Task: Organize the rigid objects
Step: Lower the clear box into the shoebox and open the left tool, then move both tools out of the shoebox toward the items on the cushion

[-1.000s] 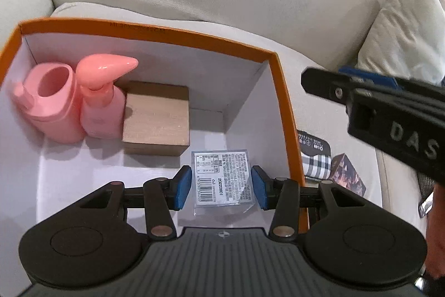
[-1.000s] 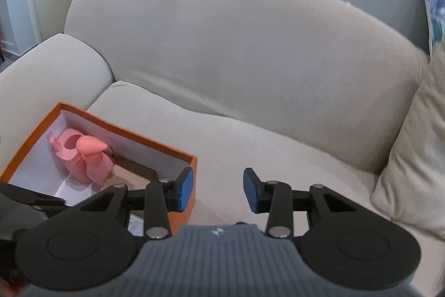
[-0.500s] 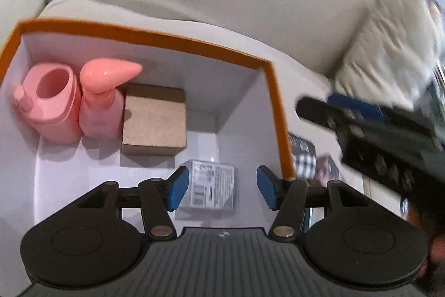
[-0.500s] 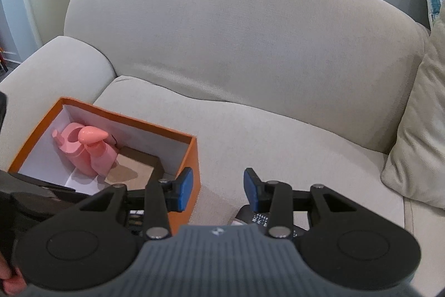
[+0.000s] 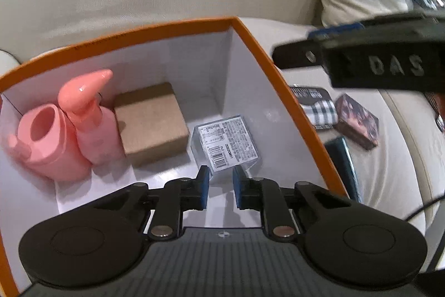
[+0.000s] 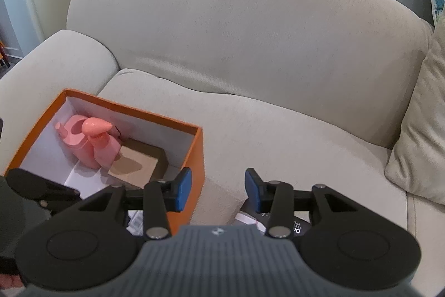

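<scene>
An orange box (image 5: 278, 74) with white inside walls sits on the couch seat. In it stand a pink container (image 5: 41, 141), a pink pump bottle (image 5: 89, 113) and a brown cardboard box (image 5: 151, 121). A clear packet with a barcode label (image 5: 226, 142) lies on its floor. My left gripper (image 5: 220, 185) hangs inside the box just short of the packet. Its jaws are closing to a narrow gap with nothing between them. My right gripper (image 6: 218, 188) is open and empty over the seat, beside the box's right wall (image 6: 198, 155).
On the seat right of the box lie a plaid tin (image 5: 317, 107), a dark patterned box (image 5: 357, 121) and a dark flat item (image 5: 342, 166). A beige pillow (image 6: 422, 130) leans at the right. The couch back rises behind.
The labelled packet was between the left pads; it now lies free on the box floor ahead of them. The left jaws have narrowed sharply and the left gripper has rolled. The right gripper barely moved.
</scene>
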A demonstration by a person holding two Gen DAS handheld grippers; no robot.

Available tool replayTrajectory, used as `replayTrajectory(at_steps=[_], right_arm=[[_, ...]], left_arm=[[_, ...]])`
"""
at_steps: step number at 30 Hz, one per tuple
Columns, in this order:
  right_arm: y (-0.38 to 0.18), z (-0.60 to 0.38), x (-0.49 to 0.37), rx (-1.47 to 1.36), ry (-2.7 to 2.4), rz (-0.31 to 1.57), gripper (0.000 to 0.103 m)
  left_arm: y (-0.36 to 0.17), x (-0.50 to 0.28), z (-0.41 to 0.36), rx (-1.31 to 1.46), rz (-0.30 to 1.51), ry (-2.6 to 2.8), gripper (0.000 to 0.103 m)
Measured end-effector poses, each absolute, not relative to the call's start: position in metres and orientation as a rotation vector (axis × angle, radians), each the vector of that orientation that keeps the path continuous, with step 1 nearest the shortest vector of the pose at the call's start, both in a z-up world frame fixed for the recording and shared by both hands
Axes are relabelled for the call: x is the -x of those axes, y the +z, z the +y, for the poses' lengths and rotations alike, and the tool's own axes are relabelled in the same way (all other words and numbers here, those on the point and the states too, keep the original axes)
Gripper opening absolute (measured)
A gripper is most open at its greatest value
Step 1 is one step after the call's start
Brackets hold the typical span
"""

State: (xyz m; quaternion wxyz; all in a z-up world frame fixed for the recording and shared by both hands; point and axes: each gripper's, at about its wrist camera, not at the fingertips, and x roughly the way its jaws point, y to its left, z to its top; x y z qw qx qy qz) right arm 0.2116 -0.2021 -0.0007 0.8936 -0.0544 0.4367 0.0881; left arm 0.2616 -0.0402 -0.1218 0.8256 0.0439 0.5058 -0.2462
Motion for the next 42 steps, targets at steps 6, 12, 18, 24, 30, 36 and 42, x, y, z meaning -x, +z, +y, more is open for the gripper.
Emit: replayTrajectory(at_steps=[6,12,18,24,30,36,42], right_arm=[[-0.004,-0.204,-0.214,0.098,0.182,0.916,0.044],[-0.005,-0.209,-0.215,0.086,0.184,0.917,0.044],[-0.007,-0.215,-0.215,0.07,0.186,0.926,0.044],[-0.005,-0.233,-0.213,0.053,0.172,0.922,0.045],[0.002,-0.273,-0.202,0.017,0.162,0.935,0.046],[0.006,-0.314,-0.179,-0.015,0.148,0.962,0.045],[-0.001,-0.353,-0.153,-0.078,0.121,0.99,0.043]], left_arm=[[-0.125,-0.278,-0.044,-0.038,1.044,-0.461,0.015],[-0.125,-0.285,-0.058,-0.043,1.043,-0.391,0.015],[-0.129,-0.291,-0.071,0.031,1.104,-0.219,0.013],[-0.133,-0.293,-0.058,0.172,1.138,-0.163,0.014],[-0.103,-0.269,-0.053,0.101,1.112,-0.181,0.015],[-0.052,-0.231,-0.069,0.064,0.997,-0.294,0.02],[-0.031,-0.202,-0.125,0.038,0.966,-0.491,0.02]])
